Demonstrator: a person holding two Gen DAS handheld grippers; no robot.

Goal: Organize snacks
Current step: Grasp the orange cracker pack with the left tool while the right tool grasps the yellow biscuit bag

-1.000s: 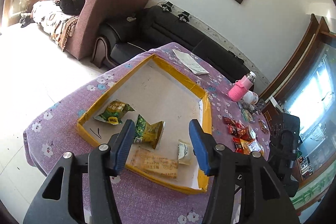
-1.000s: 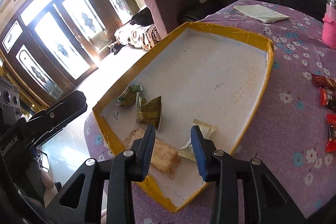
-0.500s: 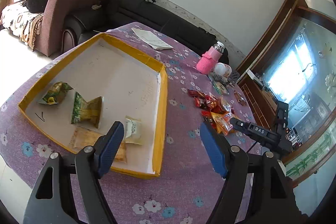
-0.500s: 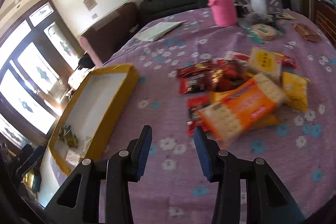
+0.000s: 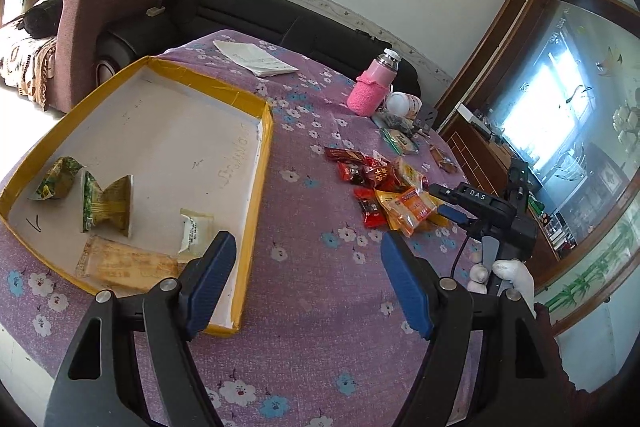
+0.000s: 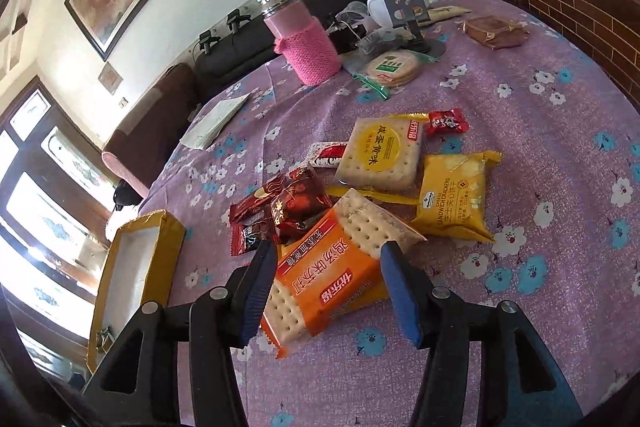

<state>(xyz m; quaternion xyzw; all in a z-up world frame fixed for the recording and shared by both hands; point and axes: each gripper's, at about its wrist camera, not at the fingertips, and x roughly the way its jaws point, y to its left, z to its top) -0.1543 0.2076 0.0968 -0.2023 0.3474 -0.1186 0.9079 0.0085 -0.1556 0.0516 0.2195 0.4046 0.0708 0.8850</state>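
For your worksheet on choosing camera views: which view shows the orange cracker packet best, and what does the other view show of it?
The right wrist view: the orange cracker packet lies large between the right gripper fingers, its print and crackers visible. The left wrist view shows it small and distant, in the snack pile beside the right gripper.

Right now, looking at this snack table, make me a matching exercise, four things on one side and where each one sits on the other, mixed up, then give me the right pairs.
Things:
1. orange cracker pack
2. green snack bag
3. pink bottle
4. white papers

Places:
A. inside the yellow-rimmed tray
B. between the open fingers of the right gripper
C. flat on the cloth, beyond the tray's far end
D. upright on the cloth, beyond the loose snack pile

Pairs: 1-B, 2-A, 3-D, 4-C
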